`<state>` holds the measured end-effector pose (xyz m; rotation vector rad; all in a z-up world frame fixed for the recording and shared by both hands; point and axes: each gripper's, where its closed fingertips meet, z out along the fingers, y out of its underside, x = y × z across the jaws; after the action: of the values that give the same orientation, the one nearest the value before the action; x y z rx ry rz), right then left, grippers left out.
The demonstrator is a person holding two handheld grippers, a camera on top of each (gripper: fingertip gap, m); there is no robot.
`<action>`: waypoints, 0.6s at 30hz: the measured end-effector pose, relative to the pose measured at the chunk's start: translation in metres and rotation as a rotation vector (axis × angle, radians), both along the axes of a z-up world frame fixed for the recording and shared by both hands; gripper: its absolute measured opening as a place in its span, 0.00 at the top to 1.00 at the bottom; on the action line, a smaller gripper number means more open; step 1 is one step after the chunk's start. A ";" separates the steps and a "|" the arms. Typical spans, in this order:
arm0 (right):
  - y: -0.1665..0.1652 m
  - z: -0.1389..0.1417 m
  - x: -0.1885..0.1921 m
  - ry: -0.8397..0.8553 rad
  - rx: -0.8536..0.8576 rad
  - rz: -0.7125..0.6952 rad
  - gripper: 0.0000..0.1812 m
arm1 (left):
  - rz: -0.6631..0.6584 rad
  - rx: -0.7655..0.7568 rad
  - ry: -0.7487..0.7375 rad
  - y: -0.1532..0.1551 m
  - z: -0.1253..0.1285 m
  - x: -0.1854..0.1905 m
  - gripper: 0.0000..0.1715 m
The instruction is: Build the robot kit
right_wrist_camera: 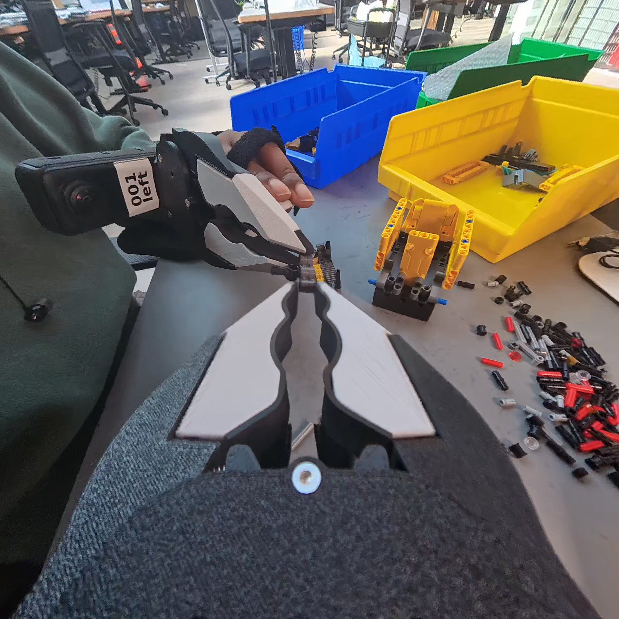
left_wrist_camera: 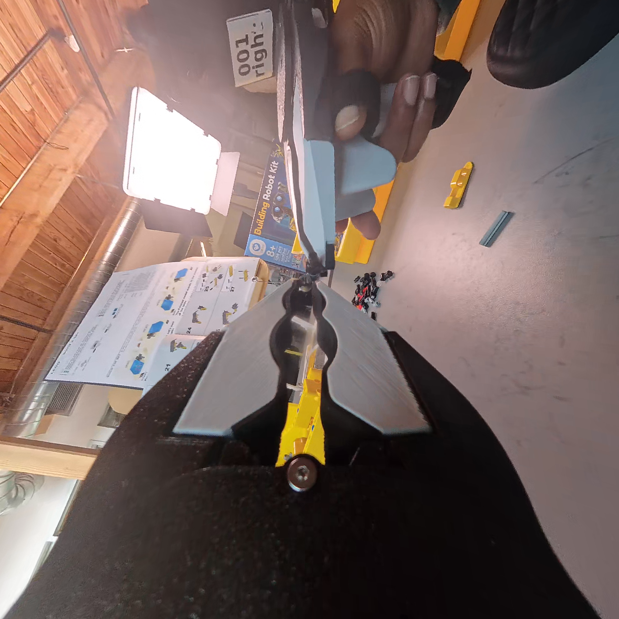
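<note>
A small grey, black and yellow brick assembly point(right_wrist_camera: 323, 268) is held above the grey table point(right_wrist_camera: 201, 308) between both grippers. My right gripper point(right_wrist_camera: 306, 286) is shut on its near grey end. My left gripper point(right_wrist_camera: 303, 258) comes in from the left, held by a hand, and is shut on the same assembly at its top; a black pin point(right_wrist_camera: 281, 270) sticks out just under its tips. In the left wrist view my left gripper point(left_wrist_camera: 310, 284) meets the right gripper point(left_wrist_camera: 318, 264) tip to tip, with the assembly point(left_wrist_camera: 311, 274) mostly hidden between them.
A larger yellow and black brick model point(right_wrist_camera: 423, 254) stands to the right. Behind it are a yellow bin point(right_wrist_camera: 469, 140), a blue bin point(right_wrist_camera: 328, 110) and a green bin point(right_wrist_camera: 552, 63). Loose black and red pins point(right_wrist_camera: 569, 385) lie at right. An instruction sheet point(left_wrist_camera: 150, 318) and a kit box point(left_wrist_camera: 271, 214) stand behind.
</note>
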<state>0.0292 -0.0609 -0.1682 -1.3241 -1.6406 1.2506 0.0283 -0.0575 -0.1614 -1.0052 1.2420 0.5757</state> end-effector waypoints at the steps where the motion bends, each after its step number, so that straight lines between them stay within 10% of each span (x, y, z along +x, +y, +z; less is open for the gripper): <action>1: -0.001 0.002 0.000 0.006 0.012 0.008 0.96 | -0.006 -0.006 -0.019 0.000 0.001 0.000 0.97; 11: 0.029 0.030 -0.002 0.144 0.440 -0.226 0.96 | -0.234 -0.868 -0.891 0.007 0.009 -0.015 0.91; 18: 0.031 0.037 -0.018 0.171 0.795 -0.327 0.96 | -0.357 -1.147 -1.142 0.005 0.013 -0.010 0.98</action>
<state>0.0110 -0.0299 -0.1310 -0.8935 -1.4809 0.4142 0.0183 -0.0522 -0.1484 -1.6155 0.5606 -1.0428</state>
